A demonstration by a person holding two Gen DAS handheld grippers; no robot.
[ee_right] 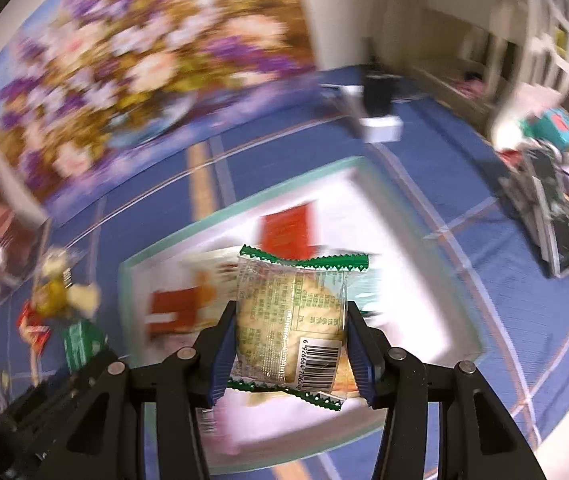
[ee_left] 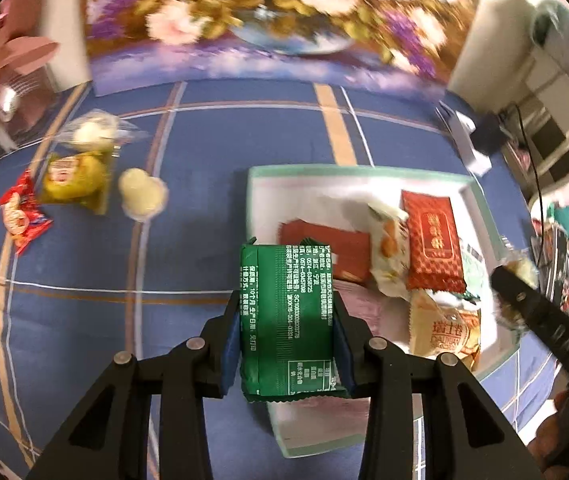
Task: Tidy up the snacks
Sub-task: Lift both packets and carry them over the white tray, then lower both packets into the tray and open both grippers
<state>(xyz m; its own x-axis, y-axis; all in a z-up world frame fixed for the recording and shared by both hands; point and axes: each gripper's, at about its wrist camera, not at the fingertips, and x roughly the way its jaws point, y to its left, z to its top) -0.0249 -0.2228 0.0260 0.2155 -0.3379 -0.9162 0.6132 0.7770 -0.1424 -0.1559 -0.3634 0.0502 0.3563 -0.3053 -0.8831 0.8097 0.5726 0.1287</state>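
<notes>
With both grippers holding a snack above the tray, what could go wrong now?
The green packet hangs over the tray's left rim, so it may land half outside if released now. The clear cracker packet is pinched only at its sides and might slip. The two grippers are close together and could bump.

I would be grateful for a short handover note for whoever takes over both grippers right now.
Left gripper: jaws shut on a green snack packet, at the near-left edge of the white tray.
Right gripper: jaws shut on a clear biscuit packet with green ends, above the tray.
Done: several snacks lie in the tray, among them a red packet.
Left: release both packets into the tray, then fetch the red and yellow packets and two pale clear-wrapped snacks from the blue cloth.
</notes>
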